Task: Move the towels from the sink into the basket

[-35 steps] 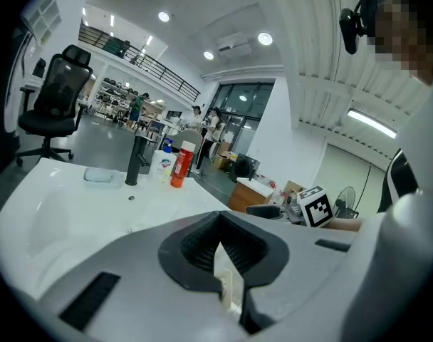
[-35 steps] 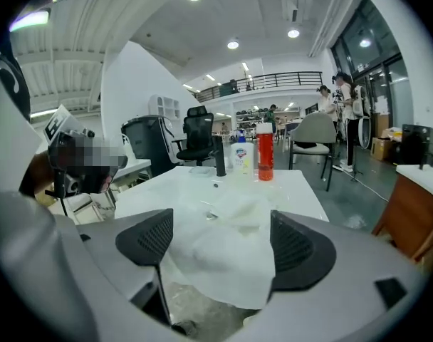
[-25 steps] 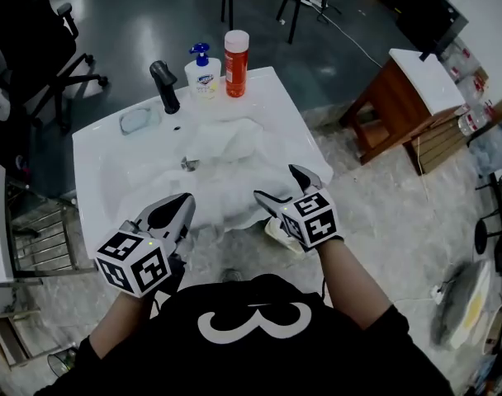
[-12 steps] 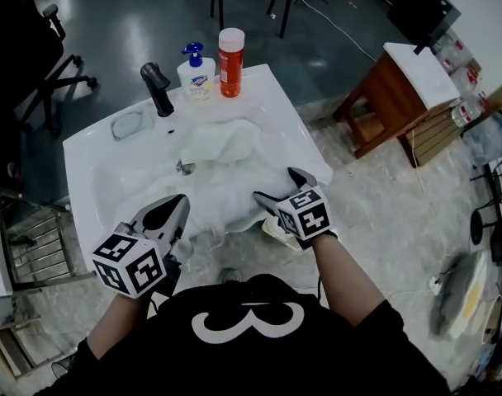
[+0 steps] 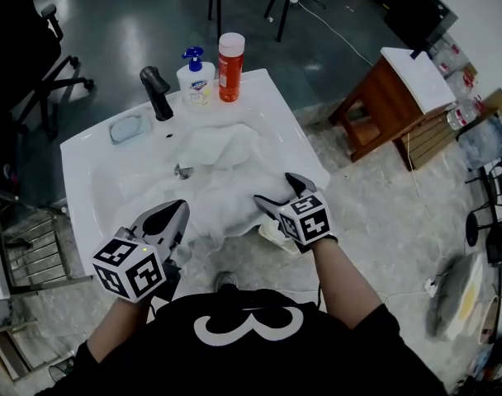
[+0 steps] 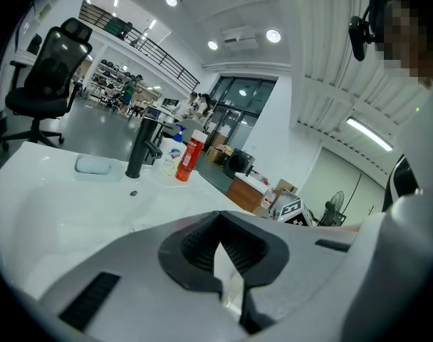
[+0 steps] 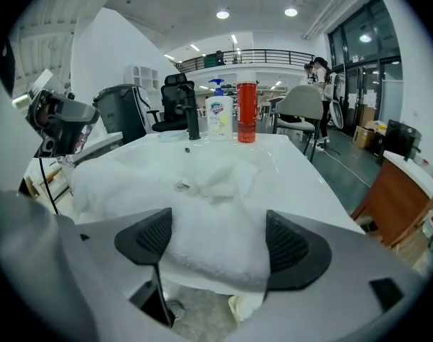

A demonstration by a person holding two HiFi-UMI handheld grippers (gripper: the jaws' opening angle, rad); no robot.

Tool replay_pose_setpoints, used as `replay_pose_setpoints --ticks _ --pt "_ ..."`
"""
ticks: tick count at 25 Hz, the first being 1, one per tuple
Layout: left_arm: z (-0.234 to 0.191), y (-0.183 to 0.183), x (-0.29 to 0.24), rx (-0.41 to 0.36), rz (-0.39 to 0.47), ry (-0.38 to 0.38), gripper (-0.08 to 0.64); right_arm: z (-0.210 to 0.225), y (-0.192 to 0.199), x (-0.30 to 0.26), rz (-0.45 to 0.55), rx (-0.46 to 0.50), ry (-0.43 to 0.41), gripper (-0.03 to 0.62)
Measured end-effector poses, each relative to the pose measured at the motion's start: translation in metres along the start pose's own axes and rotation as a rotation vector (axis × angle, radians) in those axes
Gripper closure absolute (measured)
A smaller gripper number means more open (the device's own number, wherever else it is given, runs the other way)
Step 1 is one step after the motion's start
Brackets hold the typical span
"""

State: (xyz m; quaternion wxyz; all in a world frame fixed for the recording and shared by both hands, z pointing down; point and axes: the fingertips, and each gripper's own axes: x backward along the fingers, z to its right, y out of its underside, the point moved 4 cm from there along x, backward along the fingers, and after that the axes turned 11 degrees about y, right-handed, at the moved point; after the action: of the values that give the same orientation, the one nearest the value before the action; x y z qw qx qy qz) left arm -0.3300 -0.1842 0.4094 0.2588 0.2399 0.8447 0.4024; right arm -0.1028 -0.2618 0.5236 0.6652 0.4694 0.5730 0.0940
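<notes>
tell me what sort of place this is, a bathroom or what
Probably an open lab or office hall, not a bathroom: the sink stands free on the floor, with an office chair and a railed mezzanine behind.

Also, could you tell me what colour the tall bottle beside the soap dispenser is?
The bottle is orange-red, white-capped; clearest in the head view.

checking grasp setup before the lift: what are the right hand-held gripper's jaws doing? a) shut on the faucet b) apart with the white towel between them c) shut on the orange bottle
b: the right hand-held gripper has its jaws apart, with the white towel between them.
</notes>
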Motion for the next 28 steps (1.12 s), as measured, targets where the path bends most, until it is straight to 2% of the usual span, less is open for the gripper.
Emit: replay_pose_setpoints --ticks 3,4,7,10,13,19,28 --pt "0.001 0.001 -0.002 -0.001 -0.013 0.006 0.555 -0.001 0.0 0.003 -0.004 -0.002 0.004 0.201" --pt "0.002 0.001 -0.003 -0.002 -0.016 0.008 0.555 -0.003 0.0 0.005 -0.003 -0.001 0.005 0.237" --pt "0.004 0.003 -0.007 -0.003 -0.023 0.017 0.555 -0.012 0.0 0.01 0.01 0.016 -0.001 0.411" --pt "0.007 0.005 -0.011 -0.005 -0.034 0.028 0.555 -0.018 0.001 0.013 0.013 0.024 -0.009 0.498" --pt "0.011 0.003 -0.01 -0.012 -0.032 0.033 0.555 -0.017 0.002 0.013 0.003 -0.004 -0.021 0.518" --pt "0.016 -0.002 -0.002 -0.02 -0.008 0.032 0.555 -0.014 0.0 0.019 0.008 -0.208 -0.115 0.528" --pt "0.025 -0.007 -0.004 -0.034 -0.004 0.041 0.555 -0.014 -0.032 0.065 0.183 -0.359 -0.227 0.529"
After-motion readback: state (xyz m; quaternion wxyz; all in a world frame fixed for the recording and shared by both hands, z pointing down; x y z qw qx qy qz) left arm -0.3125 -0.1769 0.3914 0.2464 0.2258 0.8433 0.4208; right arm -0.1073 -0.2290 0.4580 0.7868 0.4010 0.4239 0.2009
